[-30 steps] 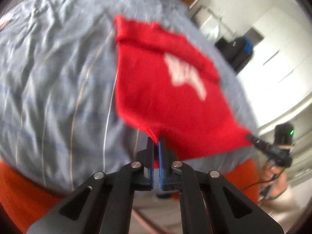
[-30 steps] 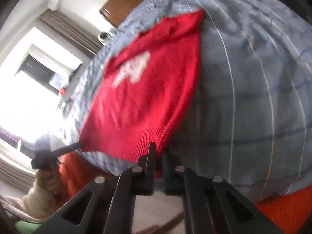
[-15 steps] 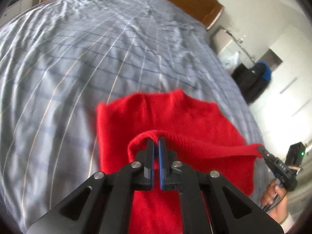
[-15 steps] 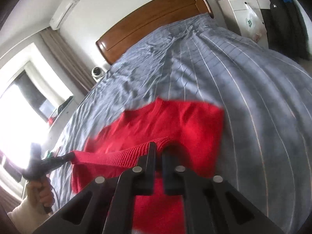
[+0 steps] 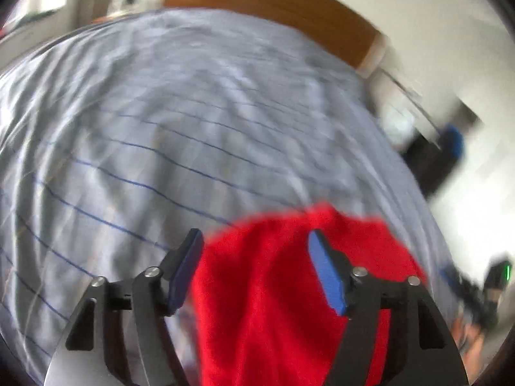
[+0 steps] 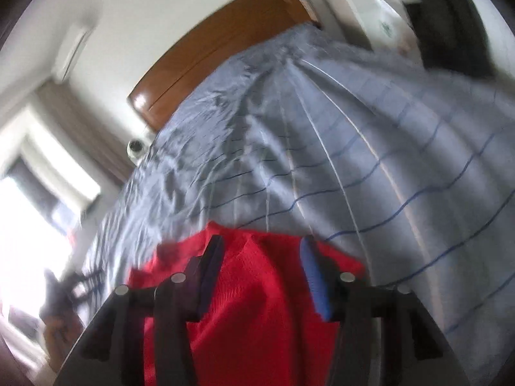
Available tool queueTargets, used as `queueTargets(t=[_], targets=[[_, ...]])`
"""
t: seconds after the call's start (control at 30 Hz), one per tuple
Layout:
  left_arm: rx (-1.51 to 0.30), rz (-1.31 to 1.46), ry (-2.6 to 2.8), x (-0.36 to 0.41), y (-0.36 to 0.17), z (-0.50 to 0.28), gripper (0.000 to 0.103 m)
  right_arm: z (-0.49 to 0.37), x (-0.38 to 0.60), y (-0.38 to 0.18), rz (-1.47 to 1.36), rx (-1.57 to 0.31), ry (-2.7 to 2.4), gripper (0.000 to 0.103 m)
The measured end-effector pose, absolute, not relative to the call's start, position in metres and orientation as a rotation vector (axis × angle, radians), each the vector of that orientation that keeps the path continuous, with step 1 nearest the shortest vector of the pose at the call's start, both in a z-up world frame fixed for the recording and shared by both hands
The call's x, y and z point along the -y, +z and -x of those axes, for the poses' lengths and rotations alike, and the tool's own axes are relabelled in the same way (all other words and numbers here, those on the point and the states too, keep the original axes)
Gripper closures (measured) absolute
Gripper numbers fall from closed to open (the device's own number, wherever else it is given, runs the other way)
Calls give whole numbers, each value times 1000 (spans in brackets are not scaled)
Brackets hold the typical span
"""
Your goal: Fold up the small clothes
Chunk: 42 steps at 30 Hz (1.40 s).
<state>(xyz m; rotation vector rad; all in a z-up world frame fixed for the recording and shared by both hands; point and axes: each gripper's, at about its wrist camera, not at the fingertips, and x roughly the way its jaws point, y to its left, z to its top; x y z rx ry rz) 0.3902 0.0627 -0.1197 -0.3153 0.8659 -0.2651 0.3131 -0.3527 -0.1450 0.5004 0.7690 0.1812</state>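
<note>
left wrist view: the red sweater (image 5: 273, 305) is seen released below the left gripper (image 5: 254, 270), whose jaws have just been opened, so the fold is left flat on the striped bedcover (image 5: 161, 128); the right gripper (image 6: 260, 273) is likewise parted.

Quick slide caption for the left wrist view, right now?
Left gripper, jaws just opened, hovers over the red sweater lying on the striped blue bedspread.

A bed (image 5: 161, 128) in blue-lined grey cover carries a folded red sweater (image 5: 273, 289) lying flat.

Plain red sweater (image 5: 276, 305) at the frame's bottom; grey-blue bedspread (image 5: 161, 128) with thin blue and white lines; brown headboard (image 5: 273, 9).
</note>
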Motion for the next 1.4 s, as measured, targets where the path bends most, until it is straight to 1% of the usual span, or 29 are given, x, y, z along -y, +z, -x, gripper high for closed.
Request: queueTargets(t=[0.03, 0.1, 0.17, 0.23, 0.27, 0.3, 0.33, 0.37, 0.4, 0.43, 0.47, 0.53, 0.6, 0.7, 0.77, 0.83, 0.9, 1.07, 1.23, 1.4], targets=[[-907, 274, -347, -47, -128, -378, 23, -309, 346, -142, -478, -776, 229, 53], [-978, 205, -404, -26, -147, -372, 23, -292, 326, -142, -437, -814, 337, 51], [-1054, 72, -297, -13, -174, -372, 26, -278, 307, -160, -383, -914, 401, 48], [-1057, 115, -238, -26, -176, -373, 35, -265, 301, -180, -273, -1001, 308, 48], [-1038, 176, -195, -40, -165, -367, 34, -254, 305, -185, -242, -1017, 244, 53], [-1006, 219, -170, -51, -151, -357, 27, -239, 312, -182, -255, -994, 210, 55], [-982, 236, -173, -55, -141, -348, 19, -224, 318, -173, -274, -962, 183, 52], [-948, 240, -184, -60, -129, -333, 16, -203, 323, -161, -292, -913, 165, 42], [-921, 231, -193, -63, -117, -318, 13, -187, 327, -153, -298, -877, 161, 36], [-900, 210, -209, -63, -107, -300, 11, -166, 329, -145, -291, -837, 150, 27], [-887, 184, -232, -63, -101, -279, 10, -155, 331, -143, -279, -823, 138, 26], [-874, 133, -255, -60, -98, -241, 7, -131, 331, -145, -248, -816, 107, 26], [-872, 81, -254, -52, -108, -215, 7, -109, 332, -156, -239, -823, 61, 26], [-877, 5, -229, -41, -143, -168, 6, -88, 333, -175, -222, -826, -1, 26], [-904, -26, -200, -36, -163, -155, 6, -78, 333, -188, -229, -829, -18, 26], [-917, -51, -160, -35, -181, -150, 6, -73, 333, -200, -232, -835, -31, 25], [-860, -57, -136, -31, -180, -143, 6, -66, 335, -202, -231, -812, -33, 25], [-844, -50, -130, -31, -174, -139, 5, -66, 334, -205, -239, -803, -26, 23], [-824, -29, -123, -44, -187, -137, 2, -59, 336, -212, -237, -762, -20, 21], [-810, -35, -111, -47, -184, -141, 2, -61, 330, -211, -210, -779, -36, 21]])
